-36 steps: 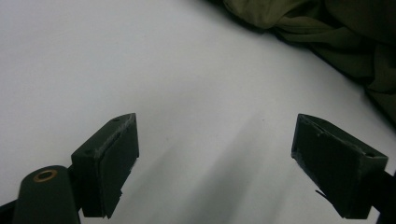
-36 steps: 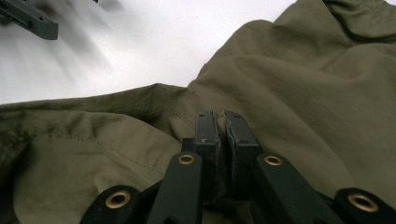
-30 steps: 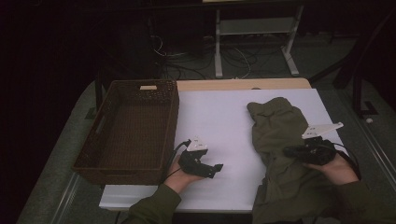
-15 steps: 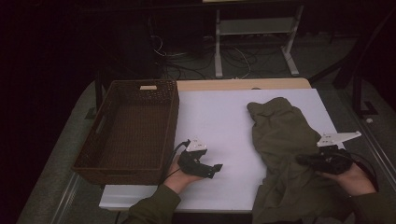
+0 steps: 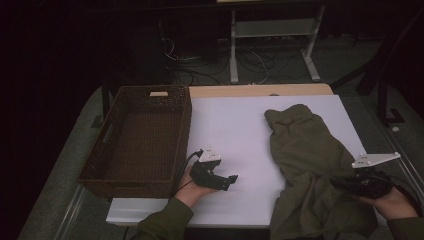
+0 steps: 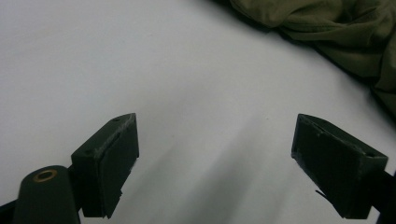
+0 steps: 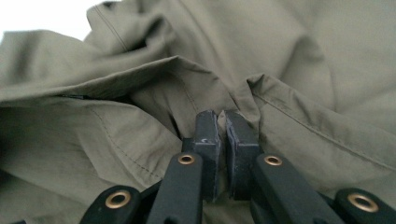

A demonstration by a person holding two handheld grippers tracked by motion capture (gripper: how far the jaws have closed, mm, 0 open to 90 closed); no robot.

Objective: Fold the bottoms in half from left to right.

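An olive-green garment (image 5: 305,150) lies crumpled on the right half of the white table top (image 5: 230,125). My right gripper (image 5: 335,183) is at the garment's lower right edge, held in a hand, with its jaws shut on a fold of the cloth. In the right gripper view the pads (image 7: 222,119) pinch a seam of the garment (image 7: 116,70). My left gripper (image 5: 229,180) rests near the table's front edge, well left of the garment. Its jaws (image 6: 215,158) stand wide open over bare table, and the garment (image 6: 327,23) lies farther off.
A dark wicker basket (image 5: 186,125) stands at the left of the table, with nothing seen inside it. Behind the table are cables and a white stand's legs (image 5: 272,55) on a dark floor. The table's right edge is close to my right hand.
My right gripper has moved to the right and slightly toward the front, drawing the garment's lower edge with it. The left gripper has stayed where it was.
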